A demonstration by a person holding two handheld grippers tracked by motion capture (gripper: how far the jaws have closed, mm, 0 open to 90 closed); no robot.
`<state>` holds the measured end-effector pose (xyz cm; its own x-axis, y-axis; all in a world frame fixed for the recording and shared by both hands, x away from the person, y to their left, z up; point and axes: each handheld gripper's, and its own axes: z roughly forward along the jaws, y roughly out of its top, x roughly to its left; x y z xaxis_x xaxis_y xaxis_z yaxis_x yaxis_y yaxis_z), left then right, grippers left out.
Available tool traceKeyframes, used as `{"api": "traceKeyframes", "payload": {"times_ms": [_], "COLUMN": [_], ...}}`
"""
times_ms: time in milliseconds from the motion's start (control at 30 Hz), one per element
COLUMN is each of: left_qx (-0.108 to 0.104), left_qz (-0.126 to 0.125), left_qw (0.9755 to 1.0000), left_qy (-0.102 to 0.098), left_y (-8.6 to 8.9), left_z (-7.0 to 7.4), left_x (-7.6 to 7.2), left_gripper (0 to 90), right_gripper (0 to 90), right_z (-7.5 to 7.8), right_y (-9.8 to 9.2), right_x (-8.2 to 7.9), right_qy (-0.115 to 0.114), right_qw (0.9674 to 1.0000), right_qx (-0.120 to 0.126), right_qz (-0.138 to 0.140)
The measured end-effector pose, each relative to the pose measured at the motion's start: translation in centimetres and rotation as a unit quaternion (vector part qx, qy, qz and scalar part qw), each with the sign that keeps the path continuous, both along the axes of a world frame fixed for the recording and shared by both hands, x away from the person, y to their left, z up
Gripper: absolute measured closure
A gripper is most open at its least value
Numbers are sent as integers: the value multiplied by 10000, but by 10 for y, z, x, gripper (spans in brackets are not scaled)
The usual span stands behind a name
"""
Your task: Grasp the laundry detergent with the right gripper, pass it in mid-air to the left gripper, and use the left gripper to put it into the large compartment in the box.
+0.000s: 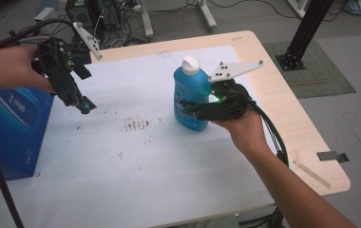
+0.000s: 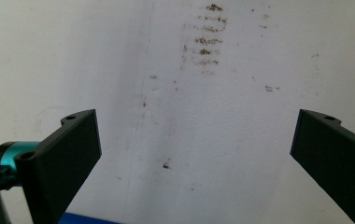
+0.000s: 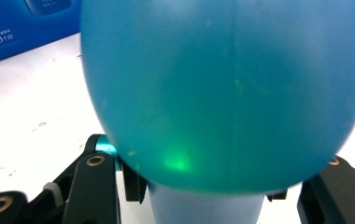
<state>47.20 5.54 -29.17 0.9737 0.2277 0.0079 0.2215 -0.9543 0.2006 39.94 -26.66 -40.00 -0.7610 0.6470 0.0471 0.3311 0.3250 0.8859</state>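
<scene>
A person's right hand [image 1: 242, 128] holds the right gripper [image 1: 191, 110] against a blue bottle [image 1: 189, 95] standing upright on the white sheet [image 1: 136, 175] that covers the table [image 1: 283, 109]. Its black jaws sit on either side of the bottle's lower body, apparently clamped on it, though the contact itself is hidden. In the right gripper view the bottle's rounded blue body bulges between the two jaws, a green glow reflected on it. The bottle carries a white cap [image 1: 190, 63].

Left of the bottle, a patch of brown smudges [image 1: 136, 124] marks the sheet. Farther left, the left gripper [image 1: 85, 106] hangs above the sheet, tilted down, well apart from the bottle; in the left gripper view its jaws stand wide apart with nothing between them. A blue box [image 1: 12, 133] sits at the sheet's left edge, beyond that gripper.
</scene>
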Motion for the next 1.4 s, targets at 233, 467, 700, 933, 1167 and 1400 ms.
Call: {"api": "traceKeyframes", "payload": {"times_ms": [233, 467, 700, 933, 1167, 1400], "left_qx": [-38, -229, -383, -380, -396, -406], "left_qz": [-46, -124, -337, -554, -706, -807], "left_qw": [10000, 9997, 9987, 9977, 9967, 9958], "left_qy": [-13, -37, -61, -29, 16, 138], "left_y": [-2, -5, -13, -23, -31, -36], "left_z": [2, 10, 26, 41, 49, 52], "left_x": [-2, -7, -19, -33, -45, -52], "left_gripper": [17, 17, 17, 17, 17, 17], "right_gripper": [461, 461, 461, 460, 460, 460], "right_z": [1, 14, 35, 51, 59, 60], "right_y": [1, -9, -8, 0, 12, 25], "right_x": [-1, -2, -7, -11, -11, -10], "right_qy": [-10, 49, 25, -14, 53, 122], "right_qw": [10000, 9997, 9967, 9890, 9782, 9661], "right_qx": [-28, 160, 103, 66, 59, 69], "right_qz": [-22, 193, 800, 1480, 2073, 2579]}}
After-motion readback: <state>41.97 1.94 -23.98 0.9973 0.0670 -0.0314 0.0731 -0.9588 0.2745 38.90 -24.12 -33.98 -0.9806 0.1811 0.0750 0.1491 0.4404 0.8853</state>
